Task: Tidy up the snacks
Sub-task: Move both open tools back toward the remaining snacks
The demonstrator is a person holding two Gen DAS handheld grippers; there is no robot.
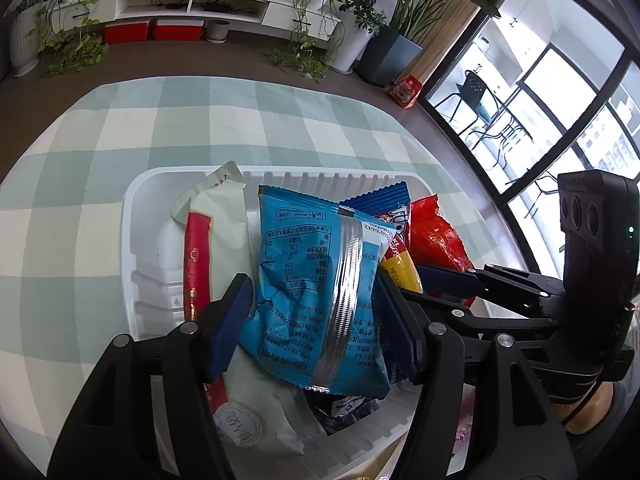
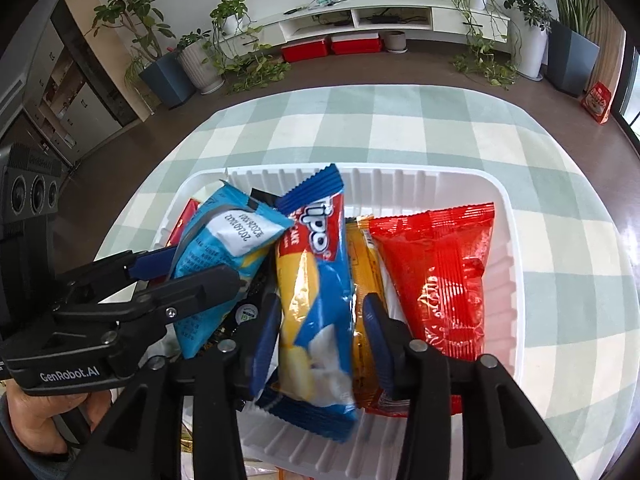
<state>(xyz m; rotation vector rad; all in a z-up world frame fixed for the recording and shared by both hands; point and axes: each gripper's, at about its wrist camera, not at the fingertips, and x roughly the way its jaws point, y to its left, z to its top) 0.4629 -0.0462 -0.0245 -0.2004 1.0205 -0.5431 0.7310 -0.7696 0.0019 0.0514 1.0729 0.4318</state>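
Observation:
A white plastic tray [image 1: 132, 216] [image 2: 508, 216] on the checked tablecloth holds several snack packs. My left gripper [image 1: 316, 316] is shut on a light blue pack [image 1: 316, 280], held upright over the tray; it also shows in the right wrist view [image 2: 224, 248]. My right gripper [image 2: 320, 332] is shut on a blue and yellow Tipo pack [image 2: 316, 280], standing on end in the tray. Beside it lie an orange pack [image 2: 362, 264] and a red pack [image 2: 440, 276]. A white pack with a red stripe [image 1: 216, 240] leans at the tray's left.
The round table has a green and white checked cloth [image 2: 400, 120]. Beyond its edge are brown floor, potted plants [image 2: 200, 60], a white low shelf [image 2: 380, 16] with red boxes under it, and a red bag [image 2: 598, 102] by the window.

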